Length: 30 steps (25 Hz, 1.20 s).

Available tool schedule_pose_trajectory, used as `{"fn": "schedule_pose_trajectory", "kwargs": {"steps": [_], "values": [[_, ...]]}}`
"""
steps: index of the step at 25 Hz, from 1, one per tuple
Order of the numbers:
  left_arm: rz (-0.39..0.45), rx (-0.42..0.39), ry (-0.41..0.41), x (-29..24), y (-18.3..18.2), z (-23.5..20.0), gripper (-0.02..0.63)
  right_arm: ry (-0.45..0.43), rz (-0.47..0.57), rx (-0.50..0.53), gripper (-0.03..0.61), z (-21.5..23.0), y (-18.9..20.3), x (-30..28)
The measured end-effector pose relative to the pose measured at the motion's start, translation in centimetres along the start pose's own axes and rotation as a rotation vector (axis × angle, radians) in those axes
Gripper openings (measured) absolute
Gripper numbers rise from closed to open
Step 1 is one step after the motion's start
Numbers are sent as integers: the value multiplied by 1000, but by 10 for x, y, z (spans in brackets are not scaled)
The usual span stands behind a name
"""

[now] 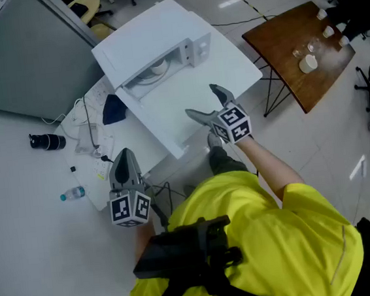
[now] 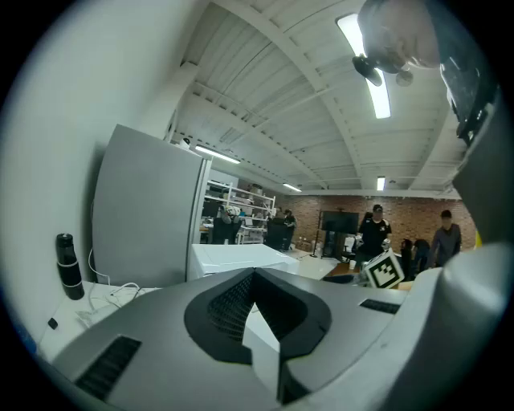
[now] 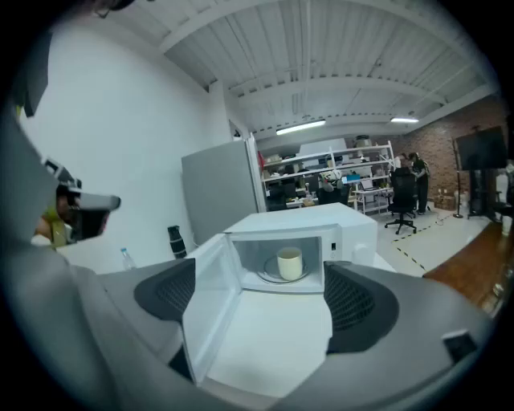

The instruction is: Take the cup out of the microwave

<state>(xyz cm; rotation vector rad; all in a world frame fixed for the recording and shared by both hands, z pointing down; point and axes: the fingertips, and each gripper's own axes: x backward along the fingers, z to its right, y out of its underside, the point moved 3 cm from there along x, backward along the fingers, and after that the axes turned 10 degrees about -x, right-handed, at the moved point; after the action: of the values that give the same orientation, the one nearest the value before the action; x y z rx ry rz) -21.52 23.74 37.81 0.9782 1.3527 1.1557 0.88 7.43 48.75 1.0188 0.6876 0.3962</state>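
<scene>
1. R gripper (image 1: 201,101): jaws spread about as wide as they go, nothing betw. them, no contact w/ anything. It is held low over the counter (image 1: 232,60) and aimed at the oven mouth. Judged a pre-set width, so the pads can pass either side of the cup.
2. L gripper (image 1: 124,156): jaws together, empty. It sits low by the counter's near-left edge, well apart from the microwave. Judged idle, out of the R gripper's path.
3. Cup (image 3: 290,262): pale, upright, inside the microwave (image 3: 321,229), approx. centred on the glass turntable (image 3: 273,278). It shows straight ahead betw. the R jaws but well beyond them; not yet grasped.
4. Door (image 3: 207,301): swung wide open on its left hinge, its free edge toward the R gripper's left jaw. The cavity mouth is unobstructed, so a straight-in approach looks possible.
5. Step (judgement): reach phase, early in the task. The door is already open; grasp + lift-out remain.
6. Counts:
   - Grippers ×2, cup ×1, microwave ×1, door ×1.
   - Black bottle (image 3: 176,239) ×1 and small clear bottle (image 3: 124,258) ×1, both left of the microwave.
   - Brown side table (image 1: 300,59) ×1 at right, w/ a few small items too small to count surely.
</scene>
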Motion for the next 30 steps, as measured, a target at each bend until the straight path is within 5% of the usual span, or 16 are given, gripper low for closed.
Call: {"fn": "schedule_pose_trajectory", "kwargs": {"steps": [2,3,8,15,24,30], "values": [[-10,-7,-29,-23,-1,5,-8,-10,-46,8,509,31,12,-55],[-17,-11,-42,-36,0,7,-8,-18,-63,20,562,45,15,-82],[-76,18,-128,-102,23,14,-8,-27,-44,124,563,101,18,-218],[-182,112,-205,-116,56,29,-8,-26,-104,142,563,138,39,-343],[-204,132,-294,-90,64,21,-8,-36,-98,156,457,139,38,-365],[-172,100,-239,-109,49,22,-8,-176,-107,186,457,98,56,-262]]}}
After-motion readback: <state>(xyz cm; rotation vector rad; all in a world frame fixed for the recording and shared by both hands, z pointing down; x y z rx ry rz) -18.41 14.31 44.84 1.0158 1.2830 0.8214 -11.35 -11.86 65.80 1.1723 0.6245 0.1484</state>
